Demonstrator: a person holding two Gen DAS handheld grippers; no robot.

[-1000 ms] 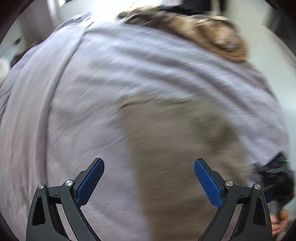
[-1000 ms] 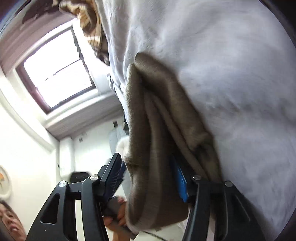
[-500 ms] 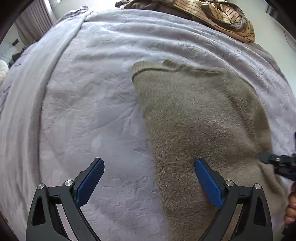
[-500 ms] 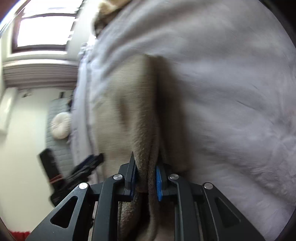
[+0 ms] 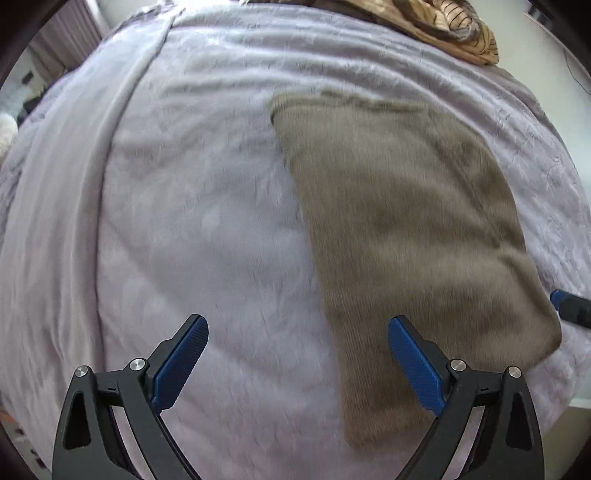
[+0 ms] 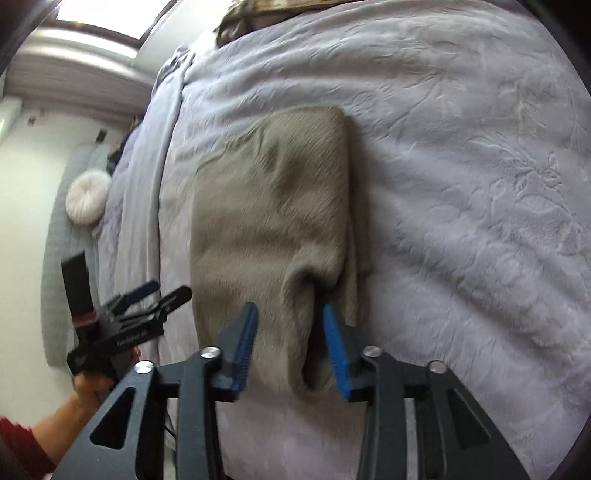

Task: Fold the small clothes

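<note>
A folded taupe knitted garment [image 5: 410, 229] lies flat on the lilac bedspread [image 5: 184, 206]. My left gripper [image 5: 295, 354] is open above the bed, its right finger over the garment's near left edge, holding nothing. My right gripper [image 6: 290, 343] is open, its blue fingers either side of the garment's [image 6: 269, 221] raised near fold, not clamping it. The left gripper shows in the right wrist view [image 6: 147, 299] at the garment's left edge. The right gripper's blue tip shows in the left wrist view [image 5: 561, 299] by the garment's right corner.
A striped tan pile of clothes [image 5: 443, 22] lies at the far end of the bed. A white round cushion [image 6: 88, 199] sits on a grey sofa left of the bed. The bedspread [image 6: 480, 184] stretches wide to the right.
My right gripper has opened and let go of the garment's fold, which now rests on the bed. My left gripper stays open and has drawn back slightly.
</note>
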